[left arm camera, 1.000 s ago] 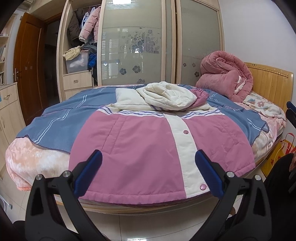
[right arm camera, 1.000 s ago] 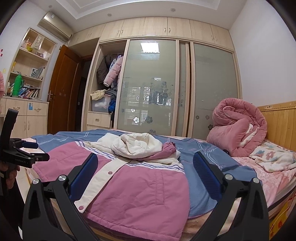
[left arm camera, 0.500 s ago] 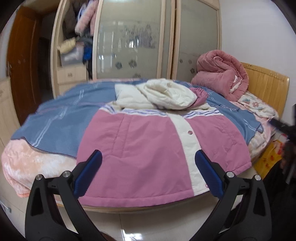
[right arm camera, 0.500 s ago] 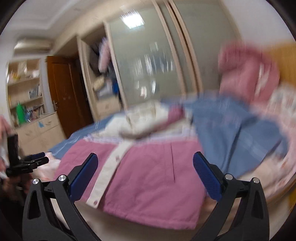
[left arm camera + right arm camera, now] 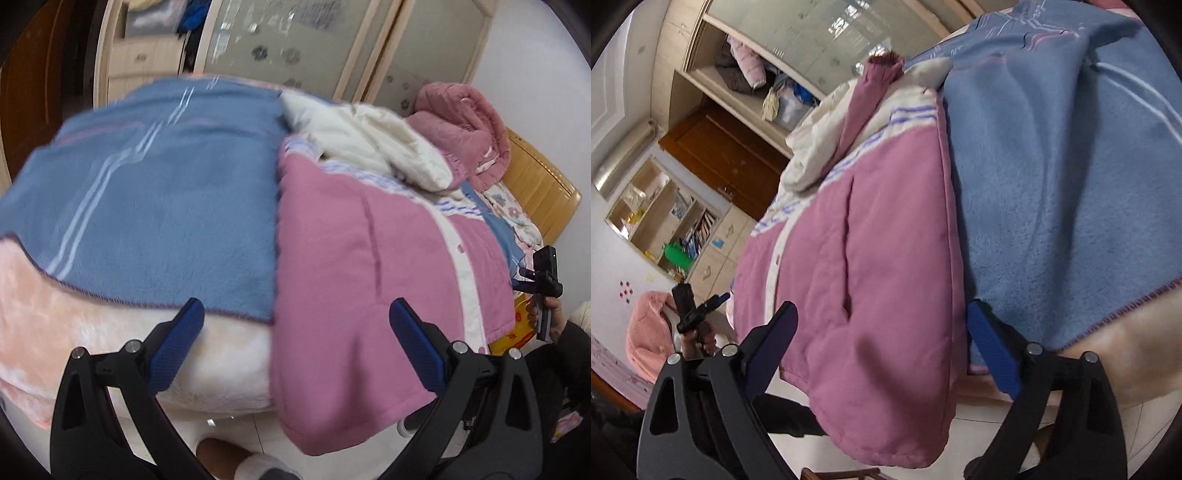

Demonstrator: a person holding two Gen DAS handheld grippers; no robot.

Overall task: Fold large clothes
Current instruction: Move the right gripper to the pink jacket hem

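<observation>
A pink padded jacket (image 5: 369, 277) with a white button strip and cream hood lies spread on the bed, its hem hanging over the near edge. My left gripper (image 5: 295, 317) is open above the jacket's left side edge, where it meets the blue blanket (image 5: 159, 206). My right gripper (image 5: 882, 317) is rolled to one side. Its jaws are closing, and the jacket's (image 5: 871, 280) right hem corner sits between them with the pads apart from it. Each view shows the other gripper (image 5: 521, 278) (image 5: 718, 298) held in a hand beside the bed.
A rolled pink quilt (image 5: 465, 125) lies by the wooden headboard (image 5: 539, 199). A sliding-door wardrobe (image 5: 295, 40) stands behind the bed. A yellow bag (image 5: 517, 328) sits on the floor at the right. A slippered foot (image 5: 255, 467) stands on the tiles below. A shelf unit (image 5: 661, 218) is beyond.
Both grippers dropped closer to the bed. The left swung toward the jacket's left edge. The right rolled sideways and came down over the right hem corner, its jaws slightly narrower.
</observation>
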